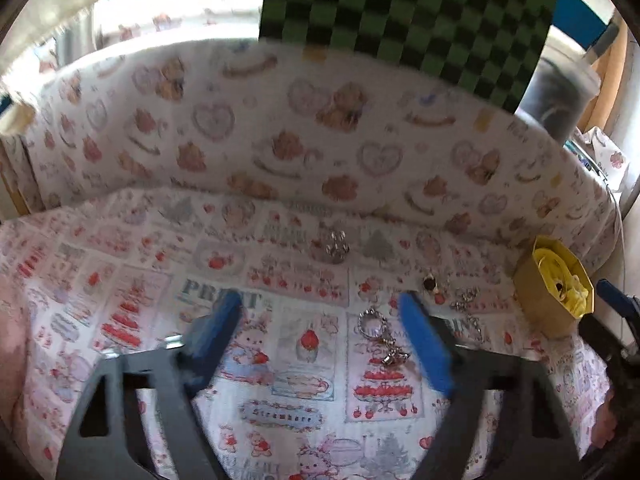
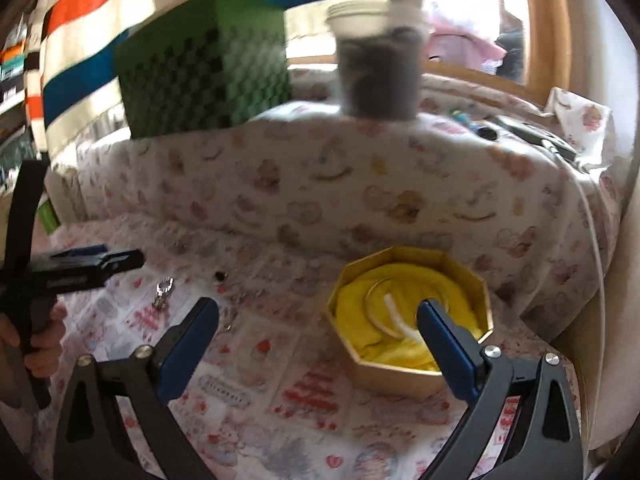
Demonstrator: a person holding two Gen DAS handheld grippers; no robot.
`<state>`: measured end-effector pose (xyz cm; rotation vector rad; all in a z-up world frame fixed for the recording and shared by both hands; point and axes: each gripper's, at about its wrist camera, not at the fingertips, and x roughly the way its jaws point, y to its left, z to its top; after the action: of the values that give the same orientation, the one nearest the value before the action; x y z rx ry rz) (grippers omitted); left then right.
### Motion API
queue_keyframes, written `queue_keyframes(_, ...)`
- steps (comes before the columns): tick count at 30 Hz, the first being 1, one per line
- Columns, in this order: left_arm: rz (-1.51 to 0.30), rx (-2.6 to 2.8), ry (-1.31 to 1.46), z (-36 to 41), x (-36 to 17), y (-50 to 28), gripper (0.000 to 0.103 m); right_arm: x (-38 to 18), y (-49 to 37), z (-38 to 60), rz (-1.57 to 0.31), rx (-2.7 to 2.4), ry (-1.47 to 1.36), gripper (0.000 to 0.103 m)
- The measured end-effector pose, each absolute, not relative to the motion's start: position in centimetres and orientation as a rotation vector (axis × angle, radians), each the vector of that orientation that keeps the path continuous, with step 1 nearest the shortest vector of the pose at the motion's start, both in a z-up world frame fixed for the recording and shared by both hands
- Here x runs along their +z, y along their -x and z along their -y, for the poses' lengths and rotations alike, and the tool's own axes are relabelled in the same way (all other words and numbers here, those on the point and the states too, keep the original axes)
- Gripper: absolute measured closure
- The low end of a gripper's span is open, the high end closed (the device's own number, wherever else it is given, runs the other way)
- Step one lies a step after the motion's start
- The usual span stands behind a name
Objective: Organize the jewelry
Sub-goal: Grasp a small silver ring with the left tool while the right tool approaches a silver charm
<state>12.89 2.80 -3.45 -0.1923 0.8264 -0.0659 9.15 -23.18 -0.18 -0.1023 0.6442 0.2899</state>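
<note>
A gold octagonal box (image 2: 400,376) lined with yellow cloth stands on the printed tablecloth; it also shows at the right of the left wrist view (image 1: 540,300). A white bracelet (image 2: 394,316) lies inside it. My right gripper (image 2: 318,312) is open and empty, just in front of the box. My left gripper (image 1: 320,308) is open and empty above the cloth. A silver chain with charms (image 1: 384,340) lies beside its right finger. A silver ring piece (image 1: 336,244) lies farther back. A dark bead earring (image 1: 430,282) and small silver pieces (image 1: 466,298) lie toward the box.
A padded wall covered in bear-print cloth (image 1: 320,132) rises behind the table. A green checkered box (image 2: 204,68) and a grey cup (image 2: 380,72) stand on top of it. The left gripper shows at the left of the right wrist view (image 2: 96,262).
</note>
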Motion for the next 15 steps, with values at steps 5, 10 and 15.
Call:
queue_keyframes(5, -0.872, -0.162, 0.213, -2.3, -3.9, -14.0, 0.059, -1.3, -9.5, 22.9, -0.708, 0.292, 0.079, 0.055)
queue_keyframes(10, -0.912, -0.208, 0.216, -1.8, -4.5, -14.2, 0.070, -1.8, -10.0, 23.9, -0.733, 0.293, -0.028, 0.080)
queue_keyframes(15, -0.923, -0.218, 0.203, -1.0, -5.1, -14.2, 0.070, -1.9, -10.4, 24.4, -0.738, 0.271, -0.045, 0.088)
